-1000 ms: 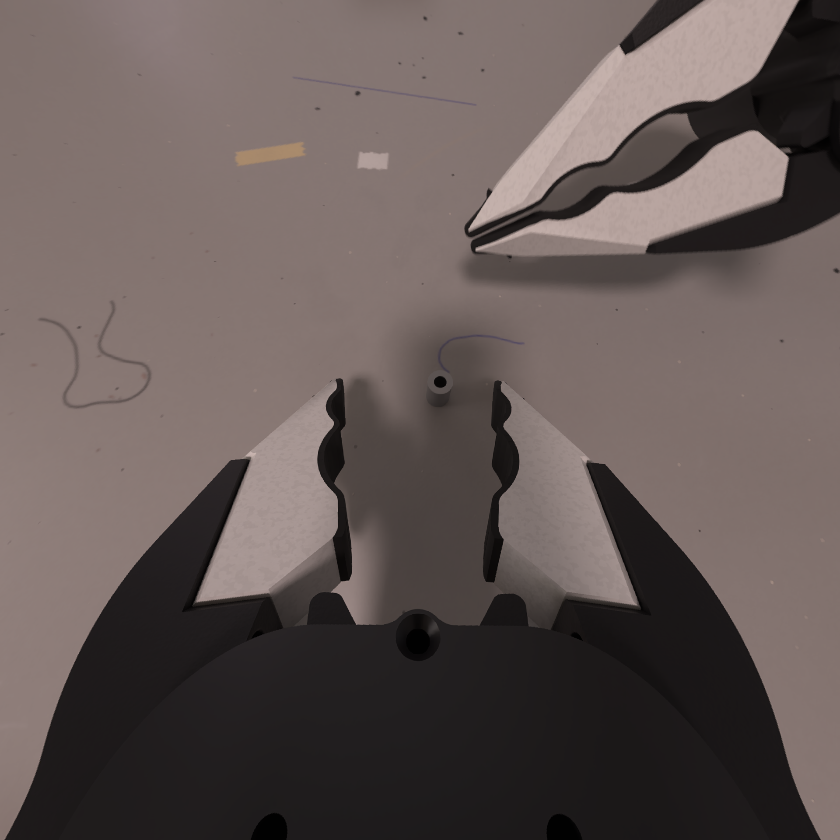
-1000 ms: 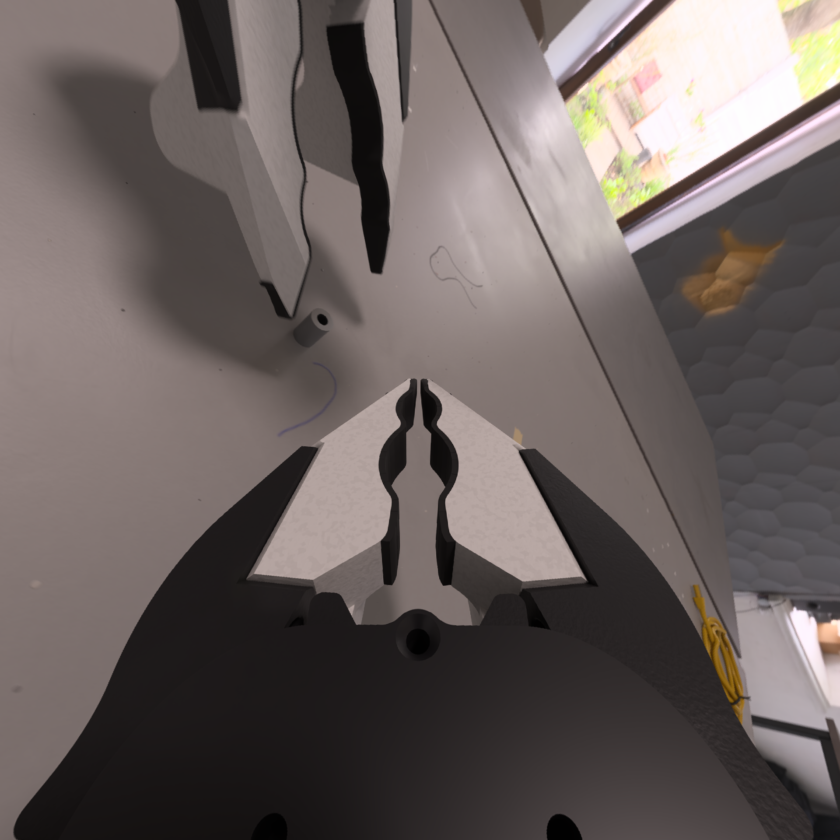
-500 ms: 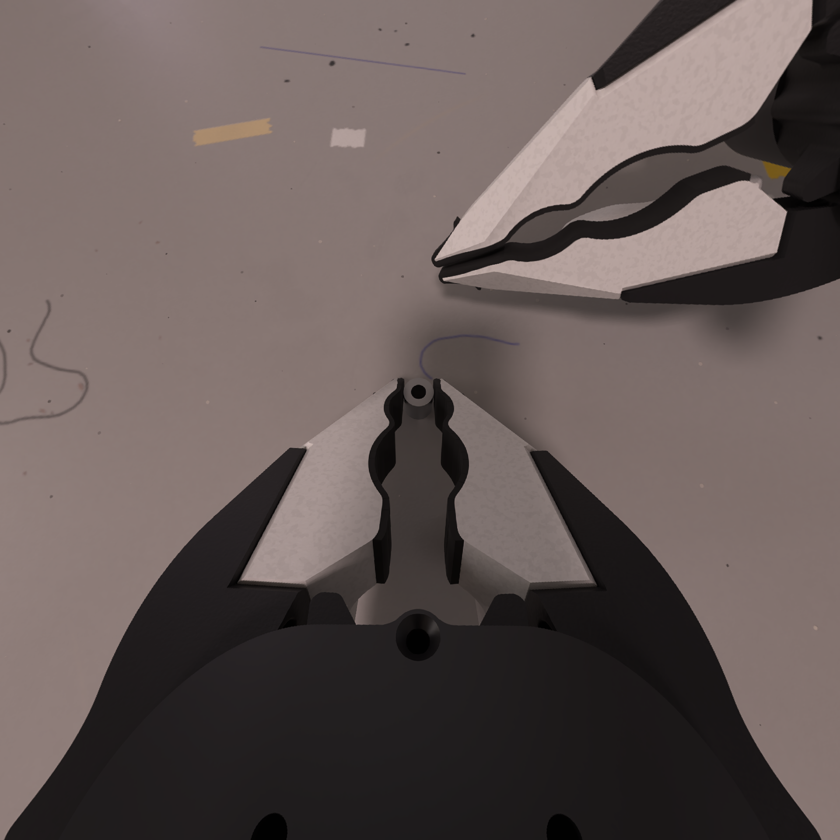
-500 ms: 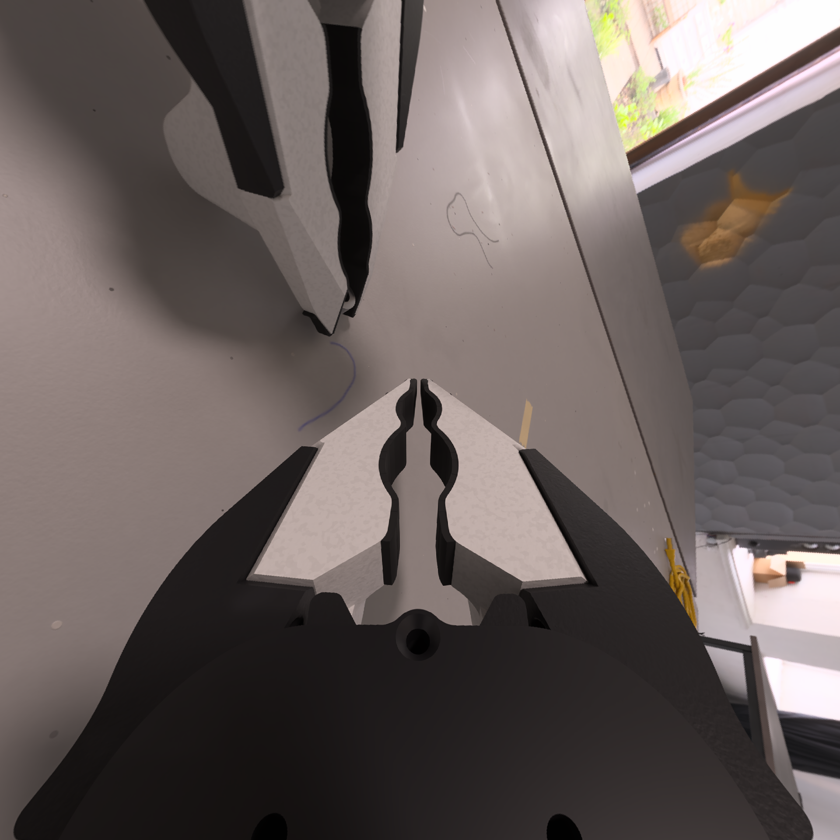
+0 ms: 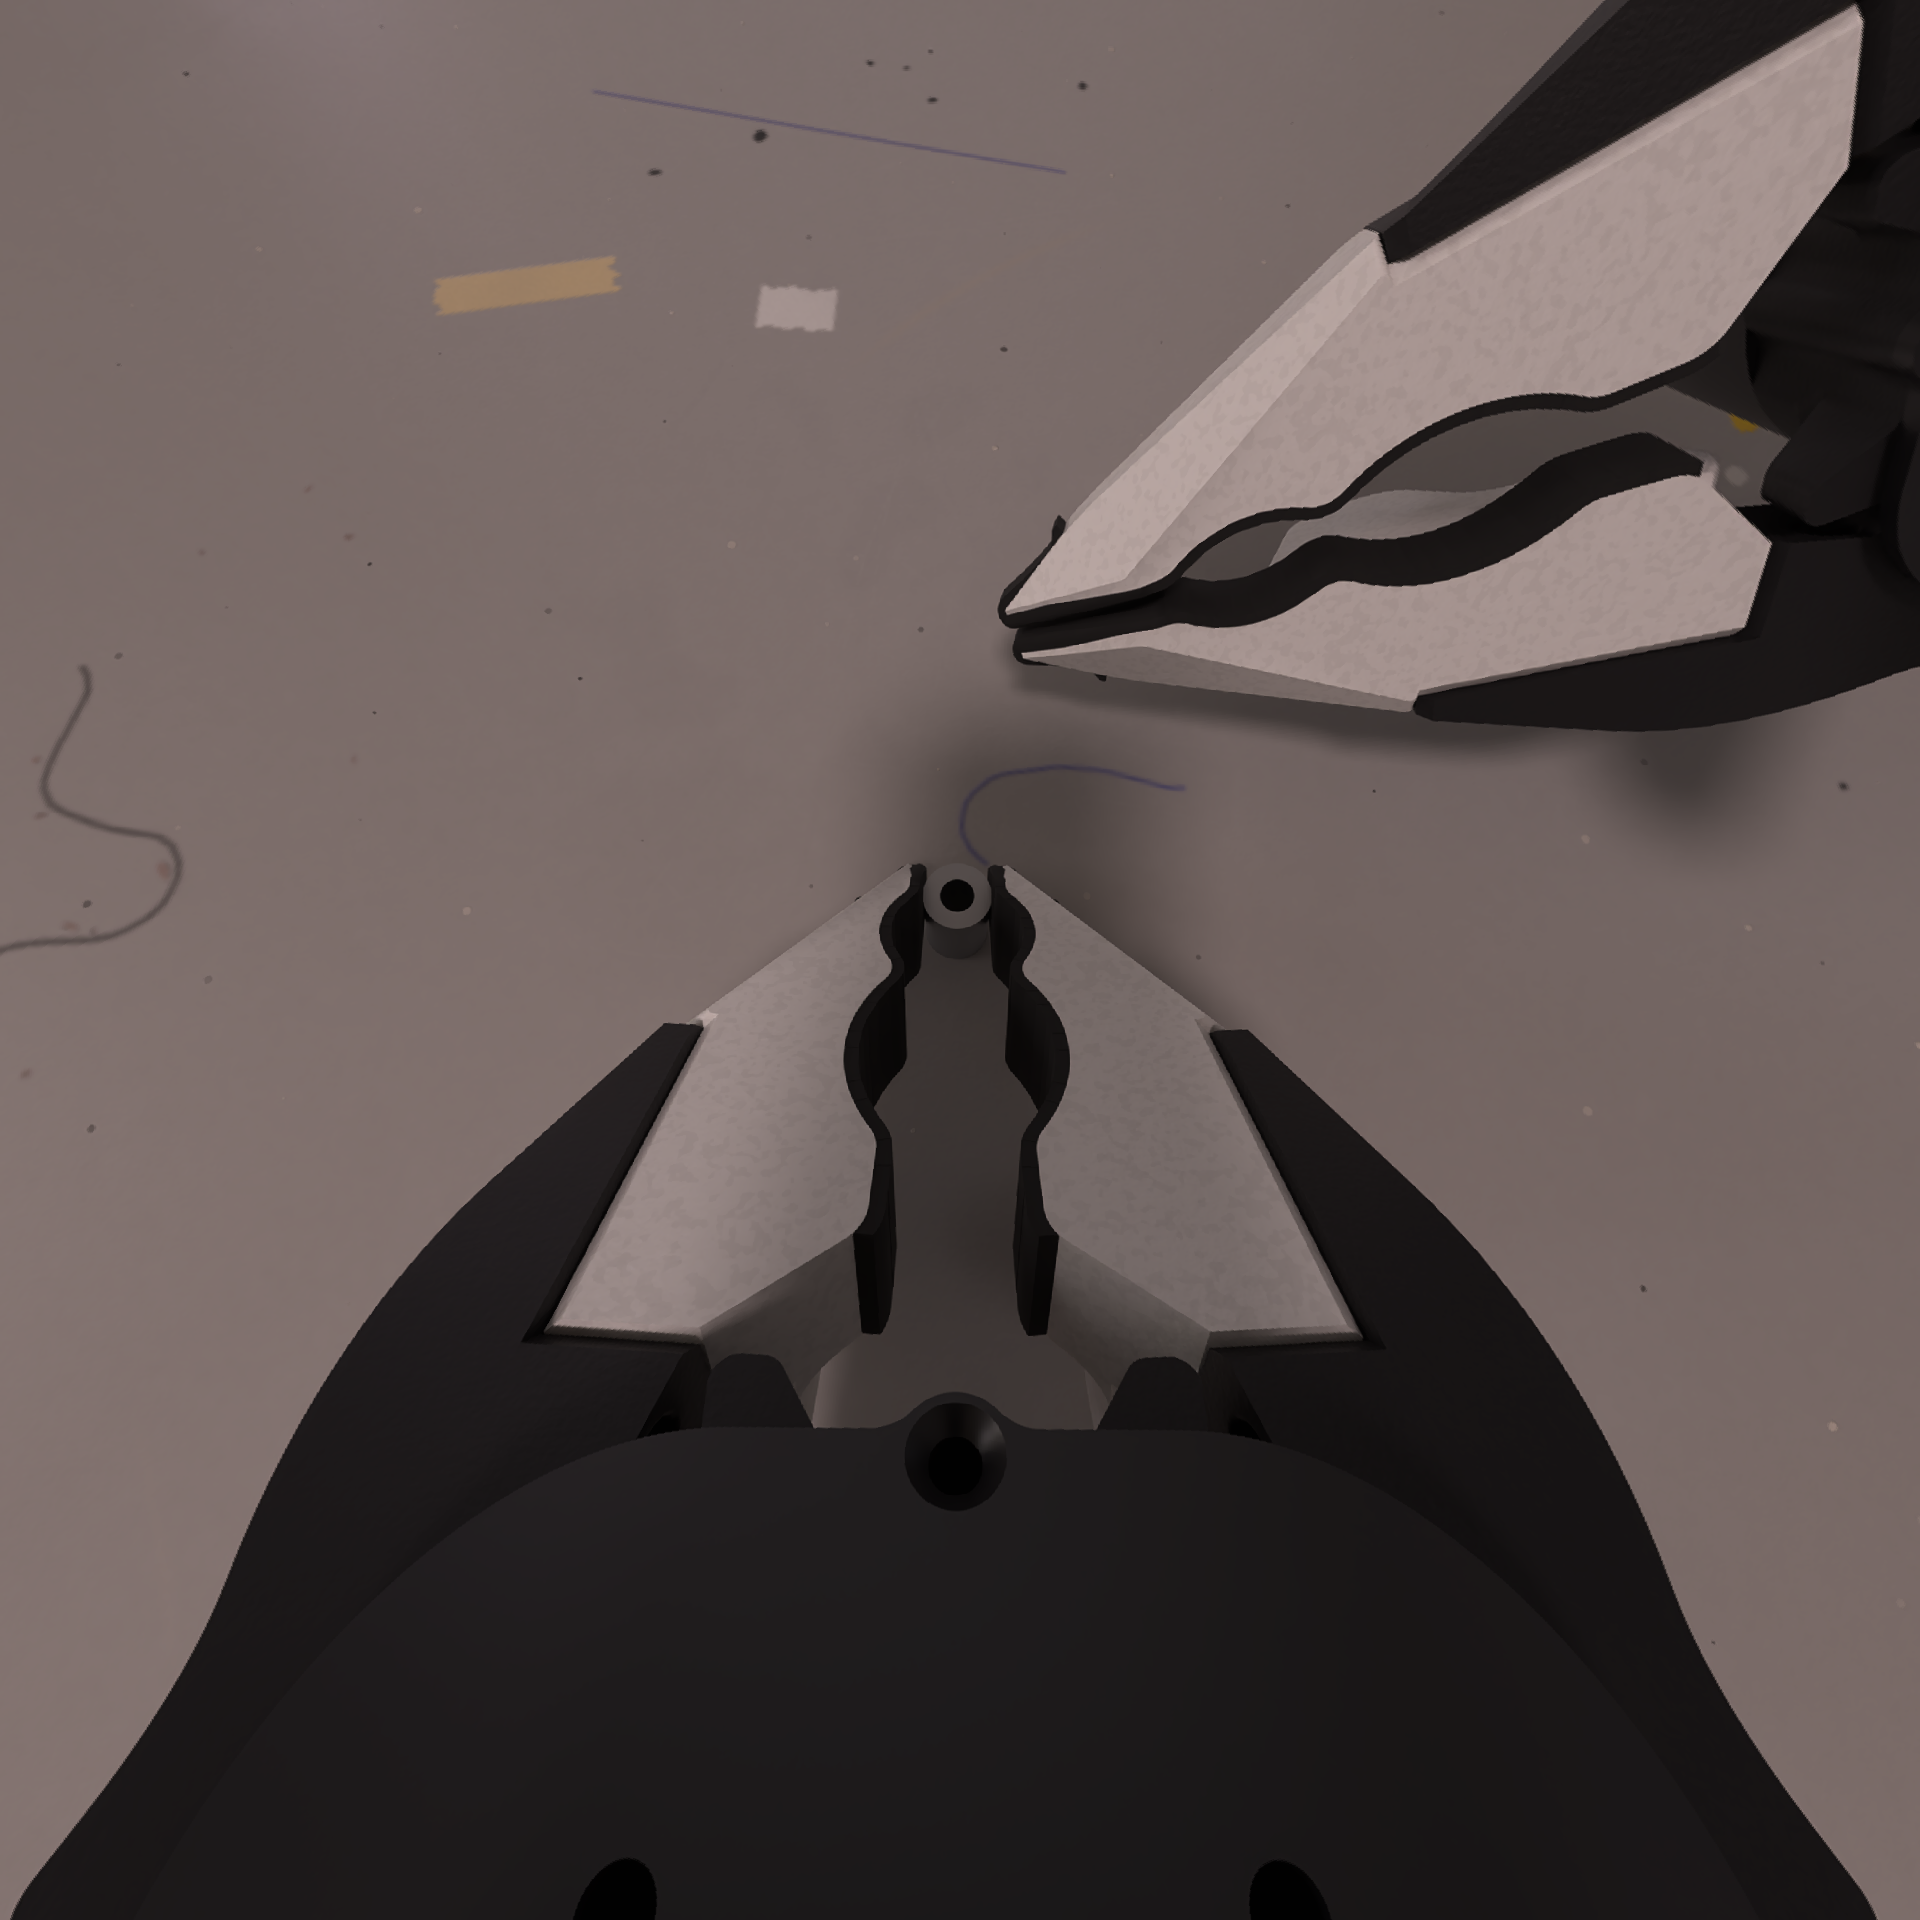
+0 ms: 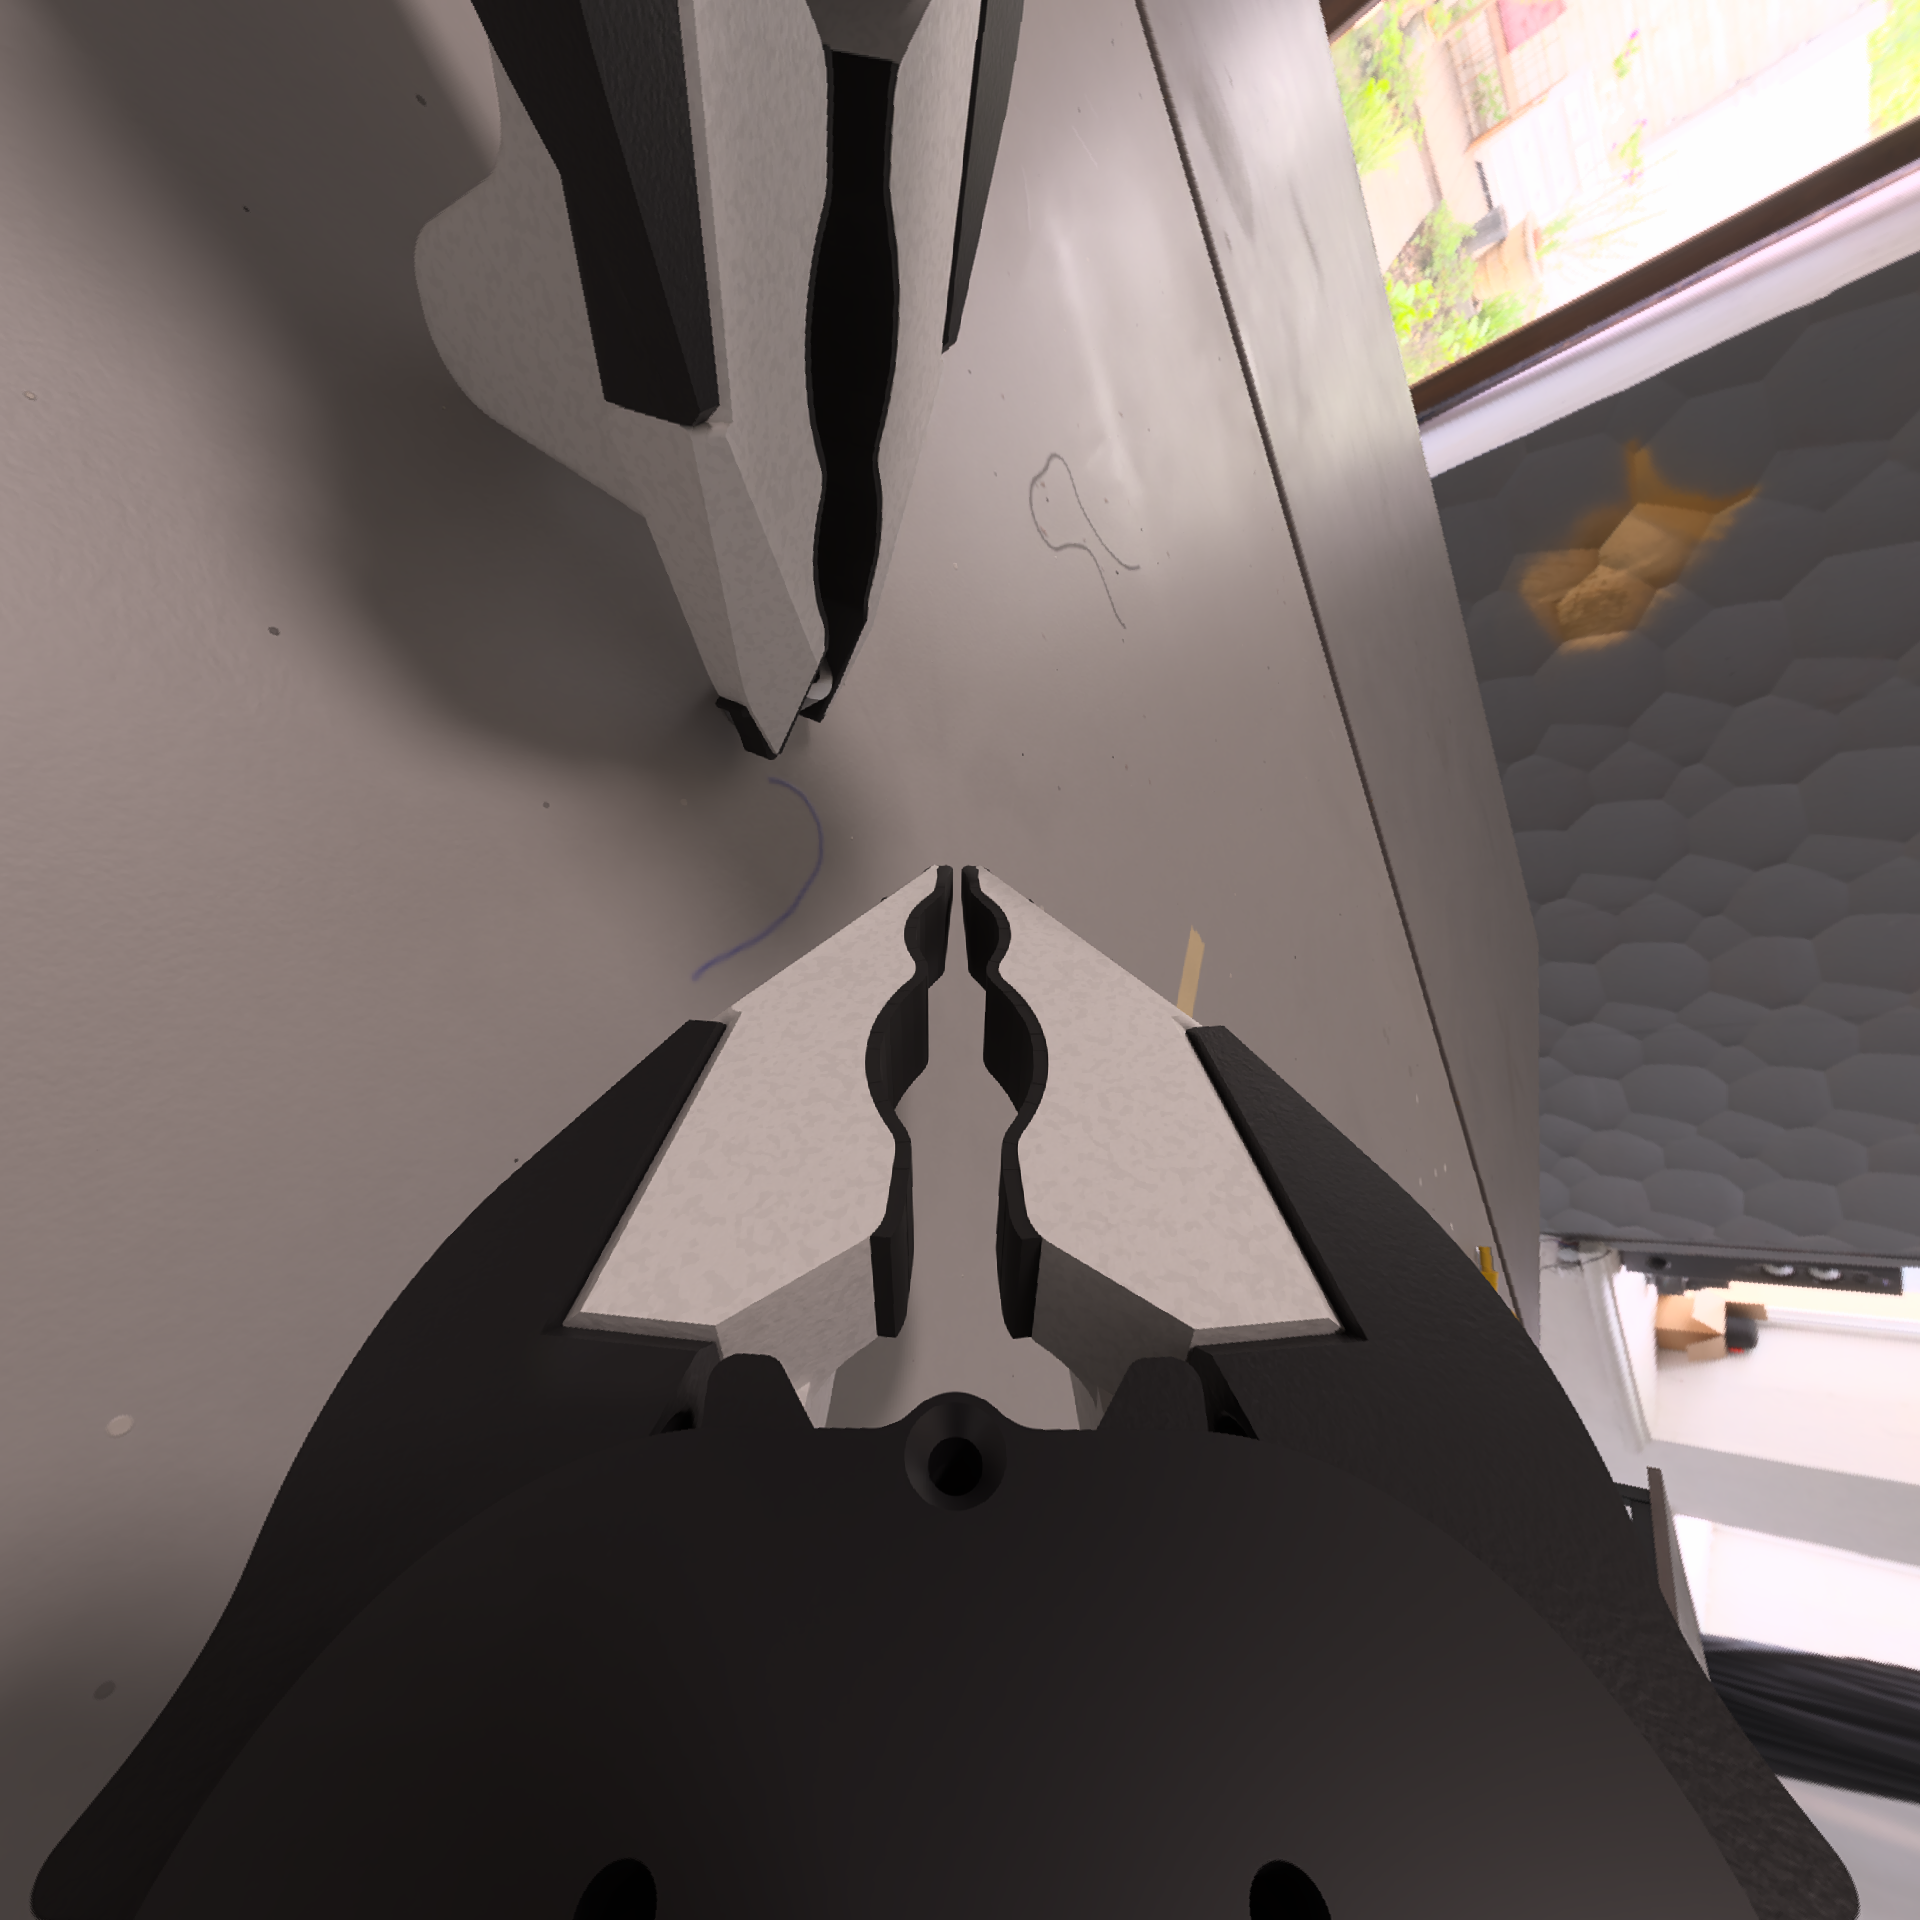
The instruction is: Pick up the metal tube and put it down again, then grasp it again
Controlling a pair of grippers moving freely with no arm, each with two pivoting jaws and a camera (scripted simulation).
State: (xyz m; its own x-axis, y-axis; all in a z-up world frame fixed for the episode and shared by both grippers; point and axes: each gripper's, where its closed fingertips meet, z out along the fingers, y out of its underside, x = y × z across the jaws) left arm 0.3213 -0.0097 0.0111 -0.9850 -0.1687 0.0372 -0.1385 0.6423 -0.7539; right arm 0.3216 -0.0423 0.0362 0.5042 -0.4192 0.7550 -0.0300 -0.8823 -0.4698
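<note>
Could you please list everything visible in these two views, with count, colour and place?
metal tube: one, grey, between the left gripper's fingertips.
table: one, grey-brown, under everything.
tan tape: one strip, far left on the table.
white tape: one piece, right of the tan tape.
purple thread: one, curved, just beyond the tube.
dark thread: one, squiggly, left edge.
window: one, greenery outside, past the table edge.
left gripper: black and white, shut on the tube.
right gripper: black and white, shut, empty.

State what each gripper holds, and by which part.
The left gripper pinches the small metal tube across its round side, at its very fingertips. The right gripper is shut and holds nothing.
</note>
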